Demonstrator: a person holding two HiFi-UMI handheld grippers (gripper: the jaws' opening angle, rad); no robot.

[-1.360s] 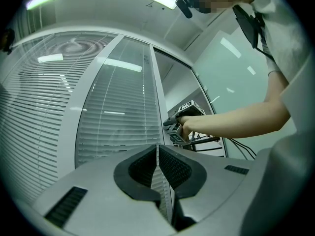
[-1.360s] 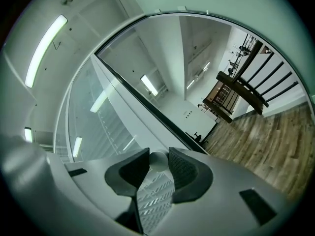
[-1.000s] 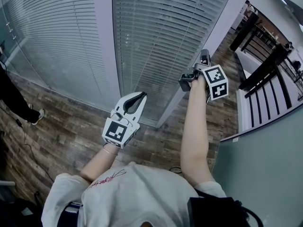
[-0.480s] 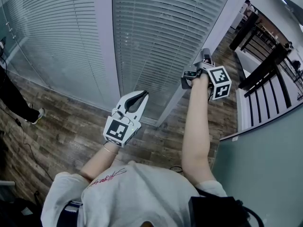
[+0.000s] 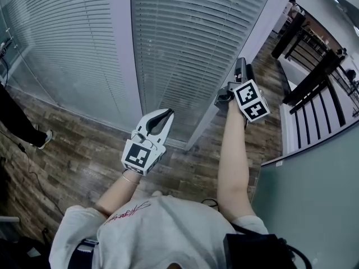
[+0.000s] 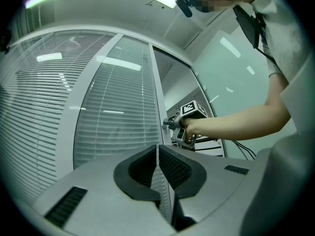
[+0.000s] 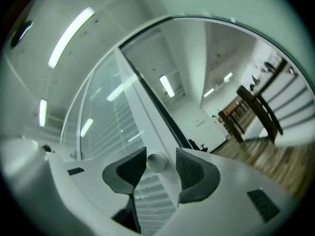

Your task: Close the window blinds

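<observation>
The right claw [image 7: 161, 156] stands apart around a small round knob [image 7: 156, 162] on the pale frame [image 5: 263, 27], at the upper right of the head view. Its jaws have just been opening. The knob sits between them, close by the pad on the picture's left, with a clear gap to the other pad, so nothing is clamped. The left claw [image 5: 167, 113] hangs at the centre of the head view, jaws together on nothing. It points at the lower part of the middle pane, well apart from the knob.

The blinds [image 5: 190, 43] fill the upper half of the head view, behind glass, in two panes split by a broad post [image 5: 120, 49]. They hang down the full height that shows. The slats in both panes read as dense pale bands with little seen through them. Thin dark lines show between the slats, though, and I cannot tell whether they are turned fully shut.

Judging from this, the task is in its knob-turning step and looks well along: the blinds are lowered and the slats mostly tilted over. What may be left is another grip and twist of the knob to finish the tilt. If the slats are already shut, it is only drawing the right claw off the frame.
</observation>
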